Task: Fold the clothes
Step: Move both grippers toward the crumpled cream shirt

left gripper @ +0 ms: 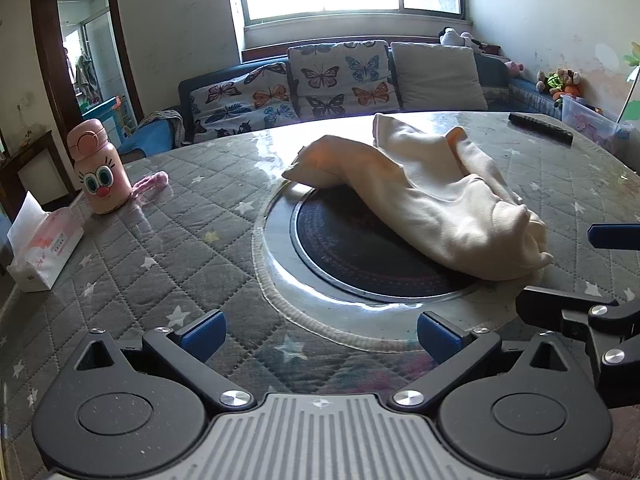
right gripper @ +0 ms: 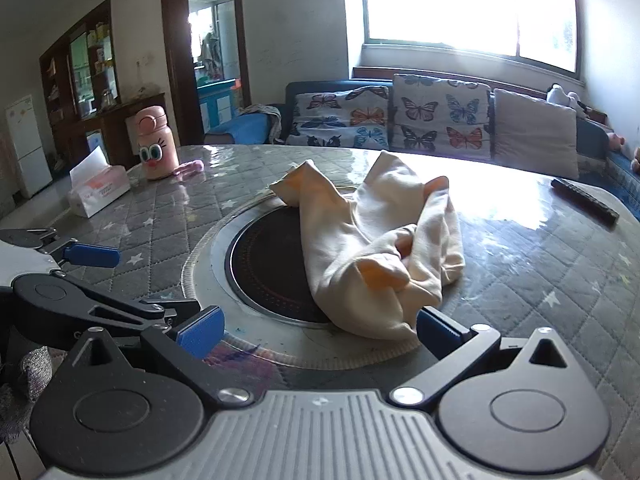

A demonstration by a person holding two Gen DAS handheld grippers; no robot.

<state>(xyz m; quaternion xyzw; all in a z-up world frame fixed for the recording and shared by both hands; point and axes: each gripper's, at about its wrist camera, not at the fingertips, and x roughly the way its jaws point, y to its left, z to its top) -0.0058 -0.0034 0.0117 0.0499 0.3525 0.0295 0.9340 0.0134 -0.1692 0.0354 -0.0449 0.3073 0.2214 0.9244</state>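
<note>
left wrist view: my left tool (left gripper: 320, 336) is spread wide with nothing between the blue pads, hovering low over the counter (left gripper: 160, 232). the cream garment (left gripper: 424, 196) sits ahead and off to the right of it, bunched up and rumpled, draped partly over the dark round inset (left gripper: 352, 248) in the middle of the counter. its long axis runs diagonally, from a far-left end out to a fat near-right end. my right tool (left gripper: 600, 272) pokes in at the right edge, much closer to that near end.

right wrist view: right tool (right gripper: 318, 332) is also spread wide, holding nothing. here the garment (right gripper: 372, 248) is pretty much dead ahead, its near end just beside the right pad, the rest trailing away toward the far left, with another flap going up and back. left tool (right gripper: 92, 256) is over on the left, well apart from the cloth.

so it's a crumpled heap, not folded flat, and i'd say the right side has the easier reach on the near end. pink bottle (right gripper: 156, 144) and tissue box (right gripper: 98, 190) are well clear.
</note>
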